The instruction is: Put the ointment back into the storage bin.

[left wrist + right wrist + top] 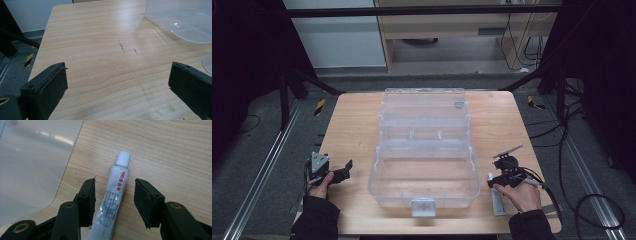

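Note:
A white ointment tube (112, 195) with a white cap and red lettering lies flat on the wooden table (352, 130), right of a clear plastic box (424, 165). My right gripper (114, 195) stands open with a jaw on either side of the tube, neither pressing it; in the high view the right gripper (507, 175) hovers over the tube (497, 200). My left gripper (339, 172) is open near the table's left front edge, and in the left gripper view the left gripper (117, 80) has bare wood between its jaws.
The clear box stands open in the table's middle with its lid (424, 107) folded back and a latch (423, 207) at its front. Its corner (32, 165) lies just left of my right jaws. Black frame posts and cables (572, 130) surround the table.

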